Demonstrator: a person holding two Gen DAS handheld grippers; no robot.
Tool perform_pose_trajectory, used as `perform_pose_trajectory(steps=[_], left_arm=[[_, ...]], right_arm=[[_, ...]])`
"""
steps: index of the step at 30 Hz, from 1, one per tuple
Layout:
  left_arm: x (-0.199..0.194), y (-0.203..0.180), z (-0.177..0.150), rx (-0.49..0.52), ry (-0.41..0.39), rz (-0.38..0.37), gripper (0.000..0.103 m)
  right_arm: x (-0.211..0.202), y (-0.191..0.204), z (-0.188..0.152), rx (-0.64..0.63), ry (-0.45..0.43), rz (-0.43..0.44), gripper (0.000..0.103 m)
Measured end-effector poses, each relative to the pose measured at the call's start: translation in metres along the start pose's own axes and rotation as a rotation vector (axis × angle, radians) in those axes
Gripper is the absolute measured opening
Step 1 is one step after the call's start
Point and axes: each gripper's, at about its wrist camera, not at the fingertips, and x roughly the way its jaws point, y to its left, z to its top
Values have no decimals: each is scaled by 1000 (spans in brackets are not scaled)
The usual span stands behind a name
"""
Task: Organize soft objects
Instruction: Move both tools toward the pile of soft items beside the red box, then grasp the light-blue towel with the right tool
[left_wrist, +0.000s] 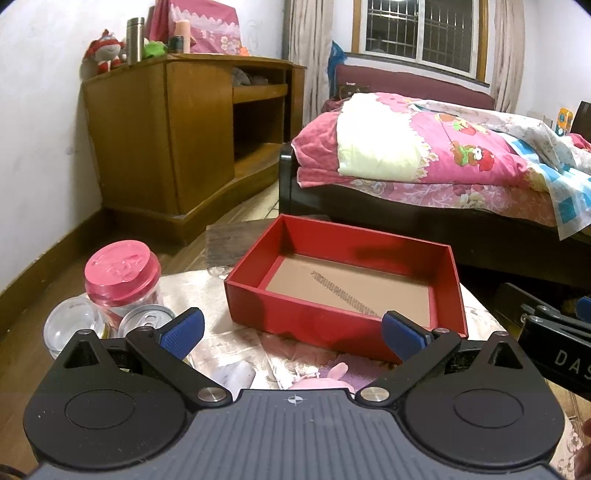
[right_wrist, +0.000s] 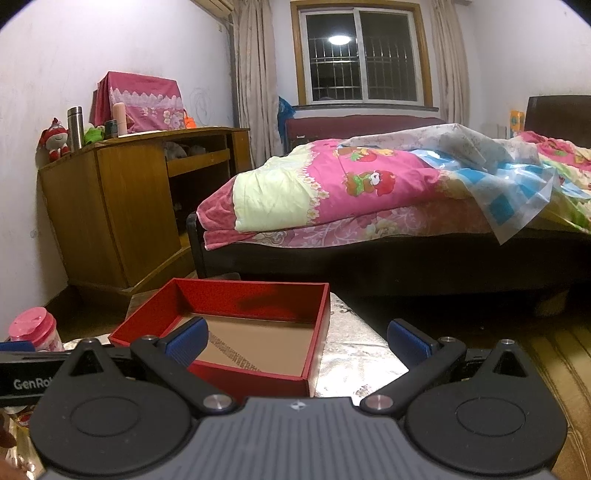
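left wrist: red box (left_wrist: 343, 321) on cloth-covered table (left_wrist: 476, 314)

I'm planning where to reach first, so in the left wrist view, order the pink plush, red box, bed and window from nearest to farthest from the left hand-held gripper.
From the left hand-held gripper:
1. Pink plush, just below its fingers.
2. Red box, directly ahead on the table.
3. Bed, beyond the box, right.
4. Window, back wall behind the bed.

White walls (right_wrist: 147, 44), barred window (right_wrist: 360, 55), wooden cabinet (right_wrist: 110, 206), bed (right_wrist: 369, 258)
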Motion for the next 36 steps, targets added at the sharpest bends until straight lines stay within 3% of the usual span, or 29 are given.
perform_pose_trajectory(steps=[28,36], left_arm=[[-2,-2,-2,10,4,-17,98],[-18,-5,-6,52,-8,-56,98]], right_arm=[[3,-5,0,8,26,-5,79],[-27,-15,-11,12,47,-59,79]])
